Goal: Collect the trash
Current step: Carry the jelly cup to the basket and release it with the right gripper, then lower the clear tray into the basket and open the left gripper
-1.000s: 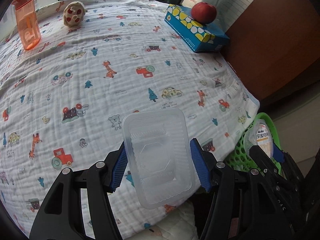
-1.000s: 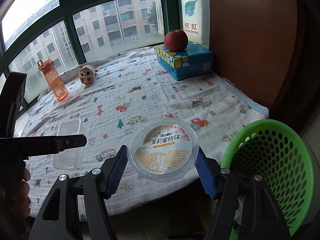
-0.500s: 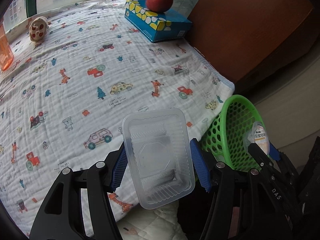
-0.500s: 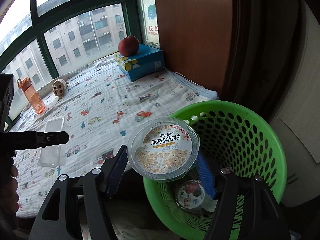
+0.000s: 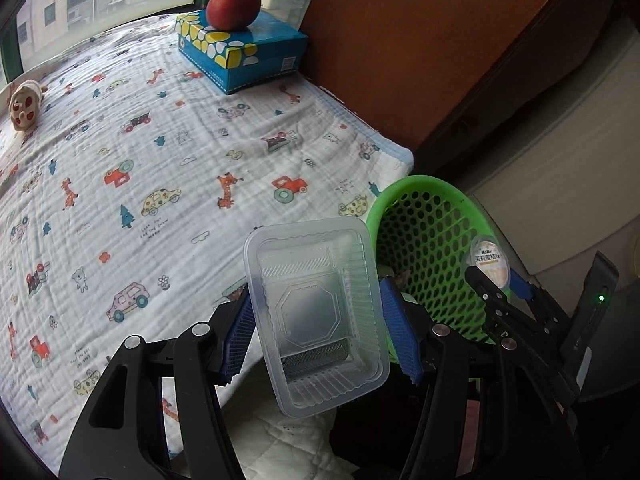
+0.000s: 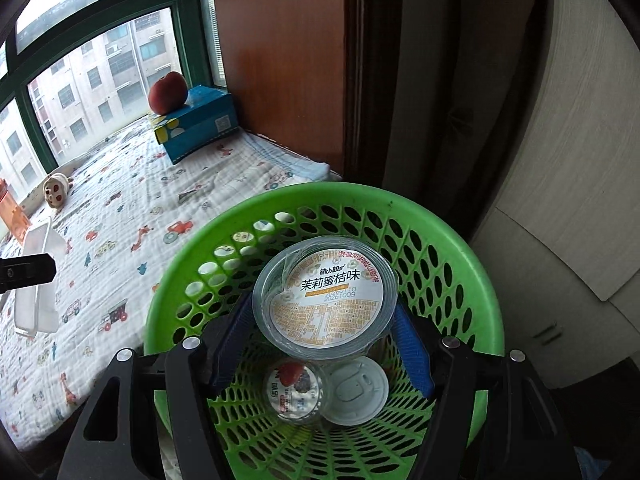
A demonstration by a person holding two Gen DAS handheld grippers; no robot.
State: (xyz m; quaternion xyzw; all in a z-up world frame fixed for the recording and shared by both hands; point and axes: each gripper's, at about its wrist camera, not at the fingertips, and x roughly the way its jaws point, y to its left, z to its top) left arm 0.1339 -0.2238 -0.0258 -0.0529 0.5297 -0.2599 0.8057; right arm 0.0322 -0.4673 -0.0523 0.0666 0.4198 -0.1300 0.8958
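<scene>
Green basket (image 6: 472,256) below; right gripper (image 6: 324,334) clamps printed-lid cup (image 6: 325,303).

Your basket (image 6: 472,256) sits right of the bed (image 5: 168,128); 2 lids (image 6: 354,390) lie in it, the apple (image 5: 234,2) on the box (image 5: 256,56).

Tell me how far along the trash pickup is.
Done: a small cup and a lid lie in the green basket. In hand: the right gripper holds a jelly cup over the basket; the left gripper holds a clear tray beside it. Left: dropping both.
</scene>
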